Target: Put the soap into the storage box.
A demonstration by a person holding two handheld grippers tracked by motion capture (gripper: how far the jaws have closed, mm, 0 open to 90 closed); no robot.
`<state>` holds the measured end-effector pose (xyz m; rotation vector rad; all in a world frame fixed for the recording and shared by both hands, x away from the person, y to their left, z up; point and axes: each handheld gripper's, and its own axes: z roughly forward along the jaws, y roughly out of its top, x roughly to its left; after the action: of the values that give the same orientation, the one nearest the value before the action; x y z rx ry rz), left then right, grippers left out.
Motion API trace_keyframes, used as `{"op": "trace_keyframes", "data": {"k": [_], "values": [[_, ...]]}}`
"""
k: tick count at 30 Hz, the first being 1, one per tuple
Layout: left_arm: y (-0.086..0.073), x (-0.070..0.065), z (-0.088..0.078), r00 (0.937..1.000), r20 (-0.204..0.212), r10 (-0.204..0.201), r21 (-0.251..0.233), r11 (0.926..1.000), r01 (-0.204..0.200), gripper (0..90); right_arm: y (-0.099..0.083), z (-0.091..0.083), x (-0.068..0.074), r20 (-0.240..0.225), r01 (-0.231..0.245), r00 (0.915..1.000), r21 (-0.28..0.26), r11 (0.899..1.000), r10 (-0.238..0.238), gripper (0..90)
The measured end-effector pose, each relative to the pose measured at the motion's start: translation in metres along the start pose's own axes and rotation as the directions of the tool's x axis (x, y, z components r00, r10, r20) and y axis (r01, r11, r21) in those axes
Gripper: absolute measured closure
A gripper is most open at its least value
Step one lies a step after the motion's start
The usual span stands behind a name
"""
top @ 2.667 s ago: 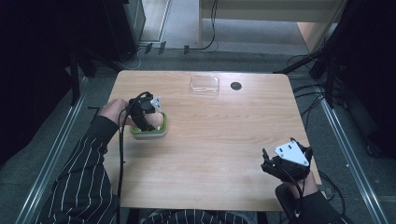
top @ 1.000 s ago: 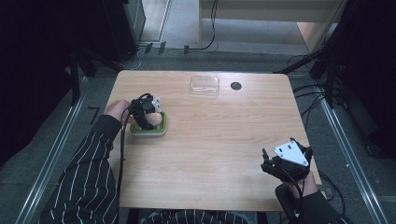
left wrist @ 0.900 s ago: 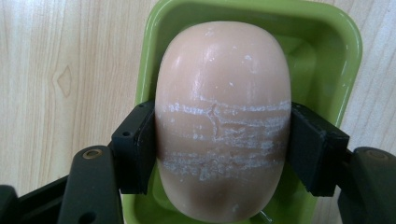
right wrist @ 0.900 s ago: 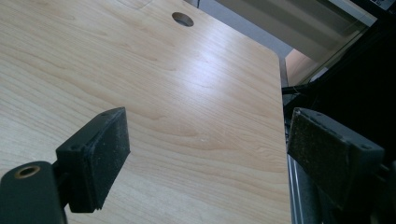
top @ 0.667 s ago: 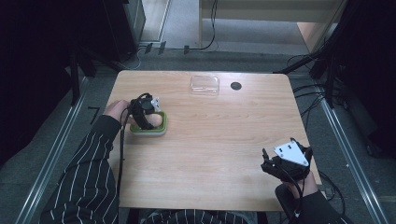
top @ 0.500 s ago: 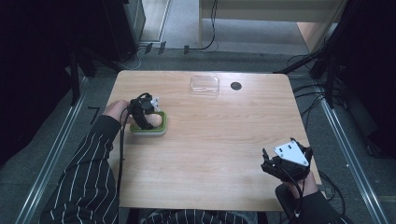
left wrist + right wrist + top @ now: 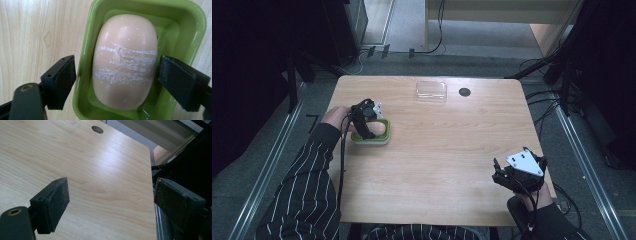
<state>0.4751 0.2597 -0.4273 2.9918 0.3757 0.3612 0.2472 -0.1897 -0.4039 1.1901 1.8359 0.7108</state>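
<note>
Wooden table (image 7: 442,150). Green dish (image 7: 192,22) at table's left side, pale soap bar (image 7: 125,62) lying inside. Left gripper (image 7: 116,75) above dish, jaws just been opening, straddling soap, left pad clear of it. Right gripper (image 7: 111,197) near right front corner, jaws wide, empty.

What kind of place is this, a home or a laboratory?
Probably a laboratory or recording room, not a home: a bare wooden table stands among dark equipment racks, loose cables run over the grey floor, and metal rails flank the table.
</note>
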Motion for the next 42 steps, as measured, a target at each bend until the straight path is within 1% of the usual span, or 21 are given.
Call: {"op": "trace_keyframes", "data": {"k": [1, 2, 3, 7, 9, 11, 13, 14, 15, 16, 17, 19, 20, 24, 28, 30, 31, 33, 34, 36, 42], "values": [[0.0, 0.0, 0.0, 1.0, 0.007, 0.001, 0.001, 1.0, -0.001, 14.0, 0.0, 0.0, 0.0, -0.001, 0.004, 1.0, 0.0, 1.0, -0.004, 13.8], [0.0, 0.0, 0.0, 1.0, 0.004, -0.003, 0.003, 1.0, 0.003, 14.1, 0.0, -0.001, 0.0, -0.001, 0.002, 1.0, -0.001, 1.0, -0.002, 13.8], [0.0, 0.0, 0.0, 1.0, 0.004, -0.001, 0.002, 1.0, 0.001, 14.0, -0.001, -0.002, -0.001, 0.004, -0.009, 0.9999, -0.003, 1.0, 0.009, 13.8], [0.001, -0.001, -0.004, 1.0, 0.003, -0.002, -0.006, 1.0, 0.002, 13.6, -0.001, -0.002, 0.0, 0.004, -0.003, 1.0, -0.004, 1.0, 0.003, 13.8], [0.001, -0.001, -0.006, 1.0, 0.002, -0.002, -0.019, 0.9998, 0.002, 11.7, -0.001, -0.003, 0.0, 0.003, -0.004, 1.0, -0.002, 1.0, 0.004, 13.8], [0.001, -0.002, -0.008, 1.0, 0.003, -0.003, -0.017, 0.9999, 0.003, 10.6, -0.001, -0.003, 0.0, 0.003, -0.007, 1.0, -0.007, 1.0, 0.007, 13.8], [0.0, -0.003, -0.011, 0.9998, 0.016, -0.015, -0.022, 0.9996, 0.015, 8.1, 0.0, -0.004, 0.001, 0.003, -0.001, 1.0, -0.008, 1.0, 0.001, 13.8], [-0.001, -0.002, -0.012, 0.9996, 0.025, -0.01, -0.026, 0.9996, 0.011, 7.8, 0.0, -0.004, 0.001, 0.004, -0.001, 1.0, -0.008, 1.0, 0.001, 13.8], [-0.001, -0.002, -0.012, 0.9996, 0.025, -0.01, -0.026, 0.9996, 0.011, 7.6, 0.0, -0.004, 0.001, 0.005, -0.001, 1.0, -0.008, 1.0, 0.001, 13.8], [0.0, -0.003, -0.012, 0.9986, 0.051, -0.016, -0.024, 0.9996, 0.017, 7.0, 0.0, -0.004, 0.001, 0.006, -0.003, 1.0, -0.008, 1.0, 0.003, 13.8], [0.0, -0.003, -0.012, 0.9986, 0.051, -0.016, -0.024, 0.9996, 0.017, 5.9, 0.0, -0.004, 0.001, 0.006, -0.003, 1.0, -0.008, 1.0, 0.003, 13.8], [0.001, -0.005, -0.014, 0.9968, 0.077, -0.021, -0.029, 0.9993, 0.023, 5.1, 0.0, -0.005, 0.001, 0.005, 0.001, 1.0, -0.006, 1.0, -0.001, 13.8], [0.001, -0.005, -0.014, 0.9968, 0.077, -0.021, -0.029, 0.9993, 0.023, 4.8, 0.0, -0.005, 0.001, 0.005, 0.001, 1.0, -0.006, 1.0, -0.001, 13.8], [0.002, -0.007, -0.018, 0.9948, 0.099, -0.021, -0.035, 0.9991, 0.024, 3.3, -0.001, -0.006, 0.001, 0.01, -0.002, 1.0, -0.005, 1.0, 0.002, 13.8], [0.004, -0.013, -0.024, 0.9927, 0.116, -0.033, -0.042, 0.9984, 0.039, 2.2, -0.001, -0.006, 0.001, 0.01, -0.006, 0.9999, -0.008, 1.0, 0.006, 13.8], [0.004, -0.015, -0.026, 0.9923, 0.118, -0.038, -0.041, 0.9982, 0.043, 2.2, 0.0, -0.006, 0.002, 0.005, 0.004, 1.0, -0.004, 1.0, -0.004, 13.8], [0.004, -0.016, -0.027, 0.9913, 0.122, -0.049, -0.044, 0.9975, 0.055, 2.2, 0.0, -0.006, 0.002, 0.004, 0.008, 1.0, -0.005, 1.0, -0.008, 13.8], [0.004, -0.017, -0.027, 0.9904, 0.127, -0.053, -0.038, 0.9975, 0.059, 2.2, 0.0, -0.006, 0.002, 0.008, 0.001, 1.0, -0.009, 1.0, 0.0, 13.8], [0.004, -0.019, -0.027, 0.9907, 0.124, -0.057, -0.044, 0.9971, 0.063, 2.2, 0.0, -0.006, 0.002, 0.008, 0.001, 1.0, -0.009, 1.0, 0.0, 13.8], [0.005, -0.022, -0.028, 0.9898, 0.131, -0.057, -0.038, 0.9973, 0.062, 2.2, 0.0, -0.006, 0.002, 0.01, -0.003, 0.9999, -0.009, 1.0, 0.003, 13.9], [0.007, -0.036, -0.03, 0.9915, 0.12, -0.051, -0.024, 0.9982, 0.054, 2.2, -0.001, -0.007, 0.001, 0.01, -0.005, 0.9999, -0.011, 1.0, 0.005, 13.8]]}}
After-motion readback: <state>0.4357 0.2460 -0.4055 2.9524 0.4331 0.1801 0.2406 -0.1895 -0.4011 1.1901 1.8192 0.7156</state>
